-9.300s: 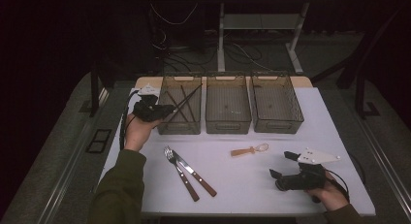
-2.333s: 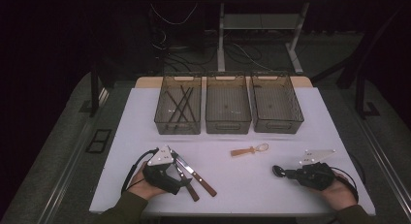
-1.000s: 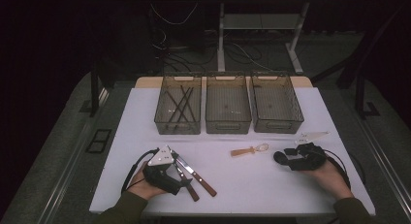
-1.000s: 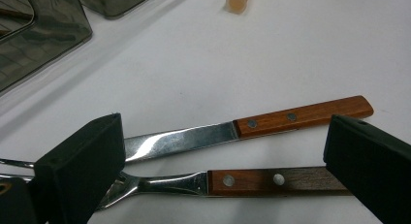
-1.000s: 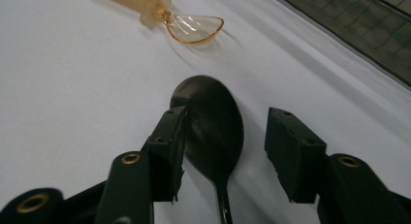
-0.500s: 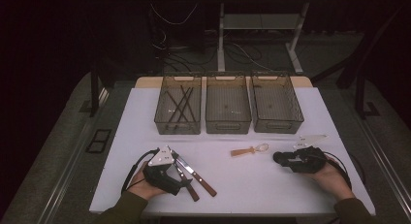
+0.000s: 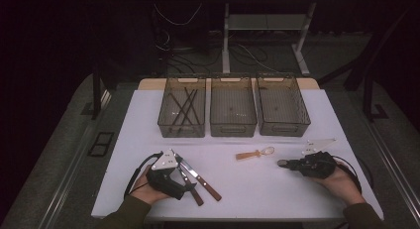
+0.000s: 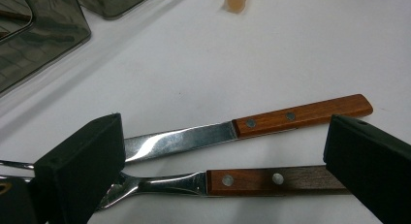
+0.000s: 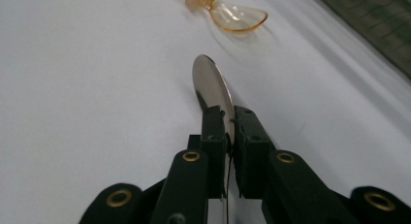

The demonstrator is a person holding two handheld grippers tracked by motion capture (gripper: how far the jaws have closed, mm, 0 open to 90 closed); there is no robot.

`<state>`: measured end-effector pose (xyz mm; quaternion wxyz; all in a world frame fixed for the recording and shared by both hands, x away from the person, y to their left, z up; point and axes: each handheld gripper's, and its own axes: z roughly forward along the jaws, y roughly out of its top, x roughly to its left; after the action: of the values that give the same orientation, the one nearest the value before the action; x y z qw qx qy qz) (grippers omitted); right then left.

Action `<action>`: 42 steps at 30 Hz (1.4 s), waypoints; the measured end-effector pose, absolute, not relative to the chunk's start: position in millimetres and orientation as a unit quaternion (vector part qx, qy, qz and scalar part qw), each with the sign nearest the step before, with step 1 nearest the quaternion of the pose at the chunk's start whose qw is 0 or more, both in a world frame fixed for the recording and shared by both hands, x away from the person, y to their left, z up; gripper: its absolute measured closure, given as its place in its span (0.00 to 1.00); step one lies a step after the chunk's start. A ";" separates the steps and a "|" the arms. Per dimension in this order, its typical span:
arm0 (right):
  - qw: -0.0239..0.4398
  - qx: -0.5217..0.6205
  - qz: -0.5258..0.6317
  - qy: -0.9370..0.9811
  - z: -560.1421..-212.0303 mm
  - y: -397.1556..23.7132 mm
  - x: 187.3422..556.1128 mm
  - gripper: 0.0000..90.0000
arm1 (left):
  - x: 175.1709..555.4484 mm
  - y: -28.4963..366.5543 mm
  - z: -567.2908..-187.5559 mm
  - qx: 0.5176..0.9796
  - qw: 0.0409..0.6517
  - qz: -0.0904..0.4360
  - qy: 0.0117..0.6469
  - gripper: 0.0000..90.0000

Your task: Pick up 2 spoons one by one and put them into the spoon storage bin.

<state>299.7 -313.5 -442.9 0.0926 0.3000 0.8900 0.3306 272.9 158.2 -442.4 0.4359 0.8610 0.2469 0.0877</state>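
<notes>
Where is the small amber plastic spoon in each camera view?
High view: the amber plastic spoon lies mid-table, in front of the middle bin.
Left gripper view: just its handle end at the top edge.
Right gripper view: its bowl at top centre.
Shared landmark: the white table, under the spoon in all three.

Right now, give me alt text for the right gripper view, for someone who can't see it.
The right gripper, its two black jaws just closed, pinches a shiny metal spoon at the neck, its bowl pointing away over the white table. Beyond it lies a small amber translucent plastic spoon, with a dark mesh bin at the top right corner.
</notes>
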 end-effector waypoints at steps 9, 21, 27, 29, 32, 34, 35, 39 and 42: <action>0.078 0.304 0.328 0.891 -444.6 -313.0 299.8 0.97 | 272.6 158.1 -442.1 0.861 0.438 0.087 0.244 0.01; 0.063 0.322 0.334 0.884 -442.9 -315.0 301.0 0.97 | 272.4 159.1 -441.7 0.852 0.452 0.079 0.251 0.01; 0.076 0.330 0.347 0.875 -434.9 -313.1 301.3 0.97 | 272.2 159.4 -441.1 0.850 0.459 0.076 0.245 0.01; 0.079 0.334 0.358 0.868 -430.1 -312.0 301.5 0.97 | 272.3 159.1 -441.6 0.850 0.460 0.076 0.247 0.00; 0.082 0.341 0.372 0.859 -423.6 -309.5 303.8 0.97 | 272.5 159.0 -441.8 0.851 0.456 0.076 0.248 0.00; 0.085 0.342 0.377 0.856 -420.7 -306.5 305.9 0.97 | 272.5 159.0 -441.4 0.850 0.458 0.077 0.249 0.00; 0.087 0.343 0.379 0.855 -419.4 -304.6 307.4 0.97 | 272.8 159.2 -441.3 0.849 0.458 0.077 0.252 0.00; 0.092 0.346 0.389 0.849 -412.9 -294.7 313.7 0.97 | 273.3 160.0 -441.0 0.847 0.457 0.075 0.259 0.00; 0.097 0.349 0.395 0.844 -408.1 -288.8 318.1 0.97 | 272.7 158.7 -441.8 0.846 0.459 0.077 0.260 0.00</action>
<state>318.1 -288.8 -408.1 0.0967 0.3491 0.8444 0.3947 272.7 158.7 -441.8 0.4592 0.8459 0.2603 0.0768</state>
